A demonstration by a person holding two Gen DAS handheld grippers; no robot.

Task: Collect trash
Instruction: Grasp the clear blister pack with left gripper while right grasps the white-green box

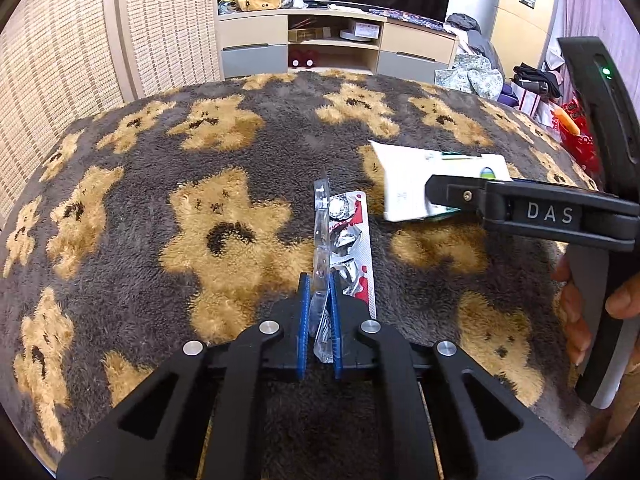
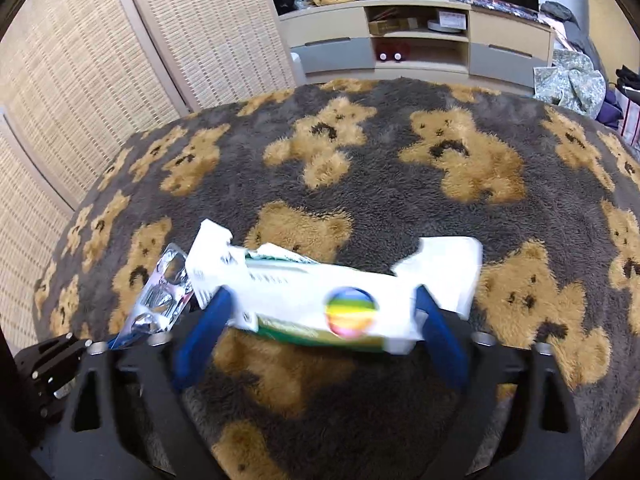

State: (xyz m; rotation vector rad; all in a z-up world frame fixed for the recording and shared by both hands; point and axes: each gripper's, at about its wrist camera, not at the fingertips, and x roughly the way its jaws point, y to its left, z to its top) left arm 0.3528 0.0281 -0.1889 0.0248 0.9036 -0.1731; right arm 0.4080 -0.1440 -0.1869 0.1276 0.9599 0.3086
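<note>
The left gripper (image 1: 320, 320) angled downward, its blue pads clamped on an empty blister pack (image 1: 348, 248). To its right, the right gripper (image 2: 320, 320) straddled a white carton (image 2: 320, 300), its pads not clearly pressing. Beneath lay a bear-patterned blanket (image 1: 160, 160); beyond stood a cabinet (image 1: 336, 44).

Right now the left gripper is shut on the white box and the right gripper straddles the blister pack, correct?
No, swapped. The left wrist view shows the left gripper shut on the blister pack; the right wrist view shows the right gripper straddling the white box.
</note>
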